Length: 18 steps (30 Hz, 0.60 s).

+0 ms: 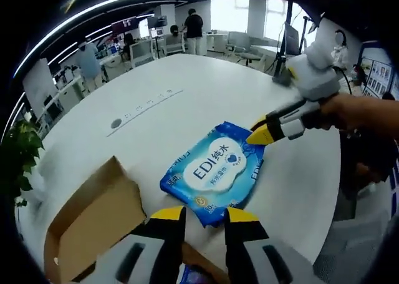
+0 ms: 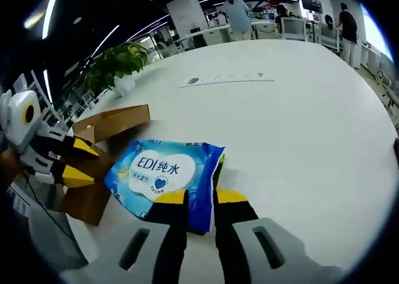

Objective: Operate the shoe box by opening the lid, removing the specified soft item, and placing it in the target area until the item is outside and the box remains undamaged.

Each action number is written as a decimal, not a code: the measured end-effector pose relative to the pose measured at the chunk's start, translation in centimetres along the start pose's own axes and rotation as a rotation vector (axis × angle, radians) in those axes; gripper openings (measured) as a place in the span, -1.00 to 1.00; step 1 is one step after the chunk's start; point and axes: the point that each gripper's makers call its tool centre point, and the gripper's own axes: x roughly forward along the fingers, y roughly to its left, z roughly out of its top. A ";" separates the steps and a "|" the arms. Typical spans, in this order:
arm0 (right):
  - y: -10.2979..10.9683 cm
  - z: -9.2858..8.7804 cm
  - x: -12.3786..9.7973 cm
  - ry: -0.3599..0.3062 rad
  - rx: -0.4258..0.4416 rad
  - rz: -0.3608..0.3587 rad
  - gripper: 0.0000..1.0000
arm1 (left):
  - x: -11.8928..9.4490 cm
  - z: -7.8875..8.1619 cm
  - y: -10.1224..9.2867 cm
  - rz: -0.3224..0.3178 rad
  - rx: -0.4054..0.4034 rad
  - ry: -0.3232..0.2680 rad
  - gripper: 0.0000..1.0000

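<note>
A blue wipes pack (image 1: 212, 171) (image 2: 162, 171) marked "EDI" lies flat on the white table (image 1: 206, 84), outside the open cardboard shoe box (image 1: 93, 225) (image 2: 112, 123). In the left gripper view my right gripper (image 1: 254, 133) comes in from the right, its yellow tips pinched on the pack's far corner. The right gripper view shows the pack's edge between that gripper's (image 2: 201, 198) jaws. My left gripper (image 1: 204, 215) (image 2: 80, 161) hovers open over the box's near side, holding nothing. Something blue (image 1: 193, 274) shows below its jaws.
A long grey outlet strip (image 1: 153, 103) (image 2: 227, 79) runs across the table's middle. A potted plant (image 2: 115, 62) stands past the table's edge by the box. People and office desks fill the background. Bare tabletop spreads beyond the pack.
</note>
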 end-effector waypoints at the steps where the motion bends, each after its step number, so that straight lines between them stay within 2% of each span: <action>1: 0.0 -0.1 -0.1 0.002 0.000 -0.002 -0.73 | -0.3 0.0 0.1 0.001 -0.001 -0.004 -0.51; 18: 0.8 -0.9 -1.3 0.015 -0.018 -0.014 -0.66 | -4.4 -1.8 2.5 0.039 -0.061 -0.055 -0.42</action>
